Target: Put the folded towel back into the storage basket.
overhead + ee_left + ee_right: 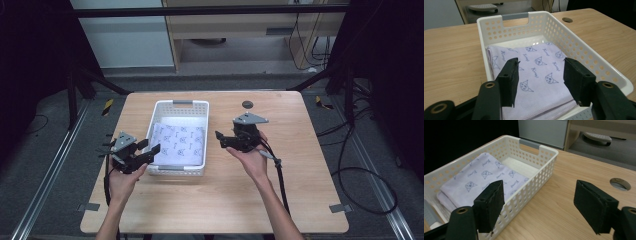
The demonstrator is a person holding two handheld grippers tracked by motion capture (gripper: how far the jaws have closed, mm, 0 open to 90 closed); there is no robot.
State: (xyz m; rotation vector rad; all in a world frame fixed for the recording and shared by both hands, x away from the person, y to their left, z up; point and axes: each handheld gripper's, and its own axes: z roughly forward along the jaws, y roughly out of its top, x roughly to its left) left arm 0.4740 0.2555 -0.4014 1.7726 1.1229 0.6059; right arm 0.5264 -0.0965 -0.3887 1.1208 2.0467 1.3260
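With the cloth [179, 144] lying folded in the basket [182, 103] at frame centre, both grippers, left [150, 151] and right [221, 138], are hanging spread and empty, so I am judging it best to lift them straight away without catching the rim

This looks like a lab or recording room set up for handling trials. A plain wooden worktop [215, 200] with a round cable hole [247, 104] stands on grey carpet, framed by dark metal struts [95, 82] and black curtains [30, 60] at both sides. Aluminium rails [47, 175] run along the floor, with yellow-and-black hazard tape [107, 106] stuck beside them. Loose black cables [365, 175] lie coiled on the right. Behind the worktop stand light wooden office furniture [235, 25] and a white cabinet [125, 45], and the base of a swivel chair [482, 7] shows beyond.
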